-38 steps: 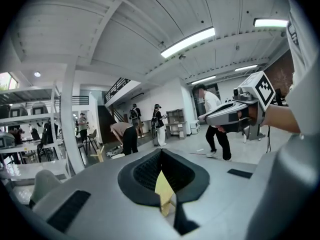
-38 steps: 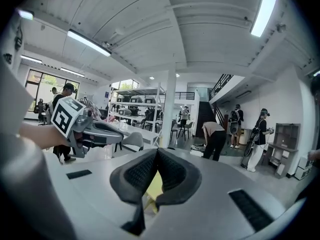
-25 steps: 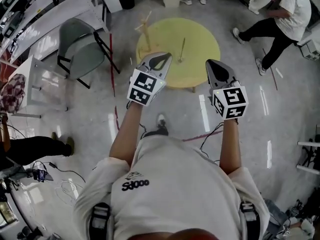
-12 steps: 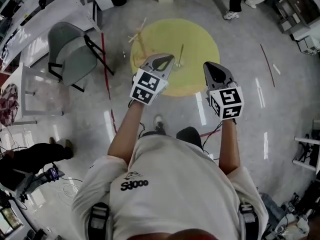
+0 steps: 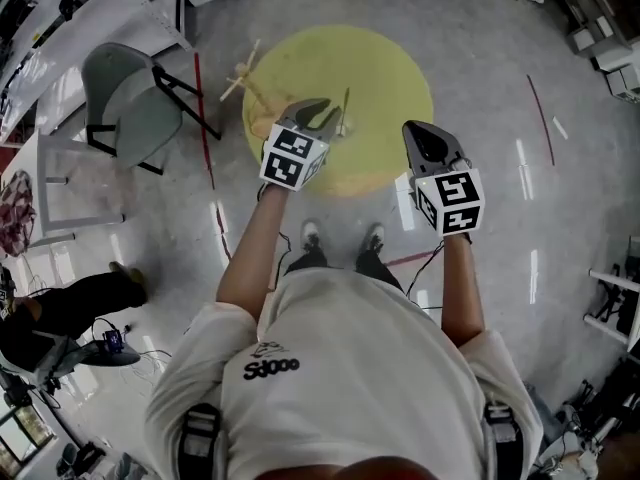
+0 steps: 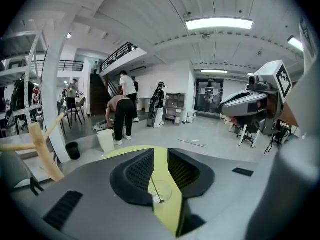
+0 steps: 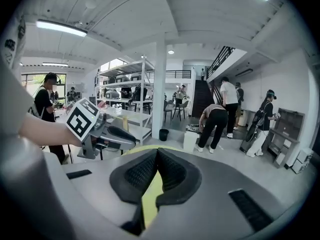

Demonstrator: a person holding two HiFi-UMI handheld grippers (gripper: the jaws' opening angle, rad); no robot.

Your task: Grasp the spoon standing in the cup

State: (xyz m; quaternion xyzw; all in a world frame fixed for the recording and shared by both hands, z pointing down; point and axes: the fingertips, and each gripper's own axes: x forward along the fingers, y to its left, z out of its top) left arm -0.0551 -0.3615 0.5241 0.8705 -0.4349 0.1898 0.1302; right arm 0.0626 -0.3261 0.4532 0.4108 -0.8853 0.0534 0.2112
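Approach: left gripper (image 6: 160, 151), jaws just been opening, half-apart and empty, frames cup (image 6: 167, 192) with upright spoon (image 6: 156, 188) at twelve o'clock; right gripper (image 7: 157, 151) closed, empty; next, advance and pinch the handle

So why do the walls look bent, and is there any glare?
Left gripper view: the wide lens bows the pillar and darkens the corners; the ceiling light burns white. Right gripper view: same bending at the edges. Head view: light streaks glare on the shiny floor.
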